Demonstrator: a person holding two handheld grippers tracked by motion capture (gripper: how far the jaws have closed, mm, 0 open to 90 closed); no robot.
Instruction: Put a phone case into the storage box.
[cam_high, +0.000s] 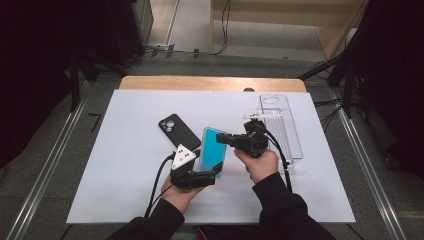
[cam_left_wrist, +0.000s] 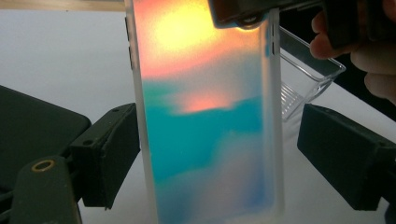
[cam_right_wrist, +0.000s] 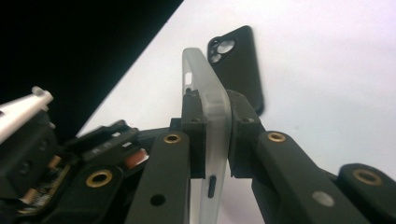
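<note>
A frosted phone case (cam_high: 212, 150) with a teal and orange sheen stands tilted above the white mat (cam_high: 125, 175). My right gripper (cam_high: 222, 138) is shut on its upper end; in the right gripper view both pads press on the case's rim (cam_right_wrist: 205, 79). My left gripper (cam_high: 207, 170) reaches in from below with its jaws straddling the case's width (cam_left_wrist: 210, 130). The left pad (cam_left_wrist: 112, 149) sits at the case's edge, and a gap shows before the right pad (cam_left_wrist: 341, 154). A black phone (cam_high: 178, 131) lies back up on the mat behind the case.
A clear plastic packaging tray (cam_high: 280, 130) lies at the right of the mat, close behind my right hand (cam_high: 260, 165). The table's wooden far edge (cam_high: 210, 82) runs beyond the mat. Dark stands and cables surround the table.
</note>
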